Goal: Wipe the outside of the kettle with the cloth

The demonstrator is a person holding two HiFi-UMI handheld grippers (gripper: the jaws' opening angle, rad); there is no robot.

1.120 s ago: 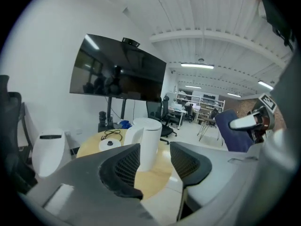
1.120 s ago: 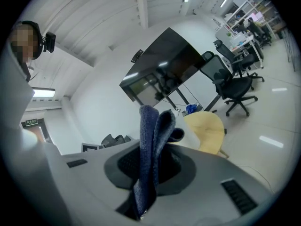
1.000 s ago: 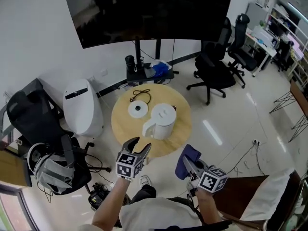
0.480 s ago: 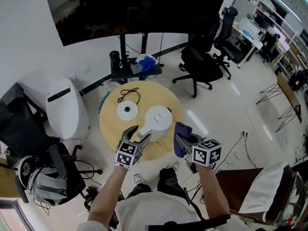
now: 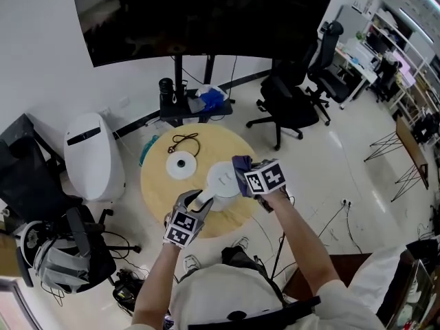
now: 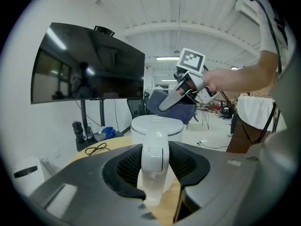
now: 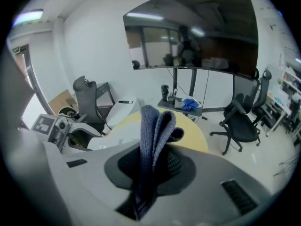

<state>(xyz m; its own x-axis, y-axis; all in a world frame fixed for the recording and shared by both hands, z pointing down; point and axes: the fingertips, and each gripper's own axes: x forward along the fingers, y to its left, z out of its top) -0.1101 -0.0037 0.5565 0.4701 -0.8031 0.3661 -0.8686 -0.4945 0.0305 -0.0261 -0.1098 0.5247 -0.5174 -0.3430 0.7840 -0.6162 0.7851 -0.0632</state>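
While the left tongs (image 6: pixel 155 169) have just been closing with the white handle (image 6: pixel 154 157) of the white plastic kettle (image 6: pixel 156 125) between them, both pads now press on that handle.

Location: kettle upright on the round pale wooden worktop (image 5: pixel 159 184), off its base, toward the person's side.

Second item: the right tongs (image 7: pixel 149 171) are clamped on the folded grey-blue cloth (image 7: pixel 154 131), held at the kettle's upper far side; whether cloth touches shell cannot be told.

Hazards, as judged:
- Kettle slides or tips: a hard sideways rub would cause it if the handle grip is slack, since that one grip alone steadies it.
- Cloth works out of the tongs: its loose folds stand beyond the pads, and drag on the shell could pull them free.
- Lid knocked: cloth or tongs bearing down on top would cause it.
- Patches missed: the left tongs cover the handle side.

Count: kettle, one; cloth, one; tongs, two; white round kettle base (image 5: pixel 182 164), one, beside the kettle, nothing on it; black cord (image 5: pixel 185 137), one, looped beyond the base; worktop, one.
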